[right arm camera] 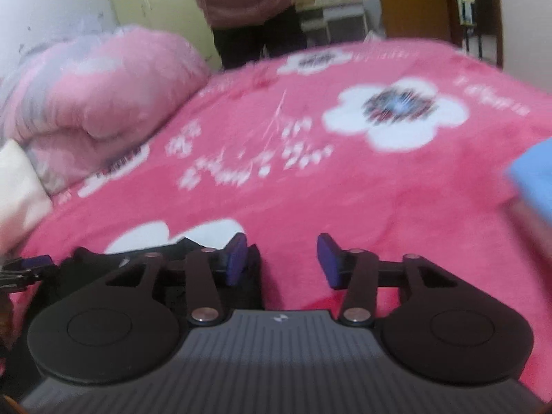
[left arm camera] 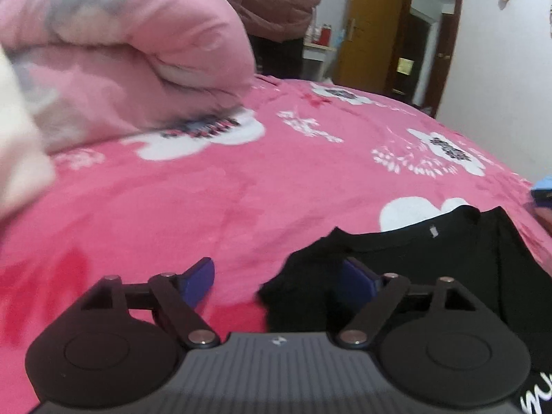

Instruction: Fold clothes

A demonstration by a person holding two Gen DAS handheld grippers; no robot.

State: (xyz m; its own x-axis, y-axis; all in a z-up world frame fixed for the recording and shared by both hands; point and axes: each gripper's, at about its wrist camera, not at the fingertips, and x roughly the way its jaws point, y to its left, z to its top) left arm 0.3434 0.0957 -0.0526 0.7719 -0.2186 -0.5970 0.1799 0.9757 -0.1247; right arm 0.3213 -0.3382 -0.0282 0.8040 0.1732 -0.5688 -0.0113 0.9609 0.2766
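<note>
Quilt (left arm camera: 120, 62): rolled, at ten o'clock on the bed (left arm camera: 241, 189).
Left gripper (left arm camera: 277, 281): jaws wide, holding nothing.
Black garment (left arm camera: 448, 258): flat at four o'clock.
Right gripper (right arm camera: 282, 258): jaws apart, empty.

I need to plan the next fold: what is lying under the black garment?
The black garment lies on the pink flowered blanket, covering part of a white flower print. Whatever else is beneath stays hidden.
</note>
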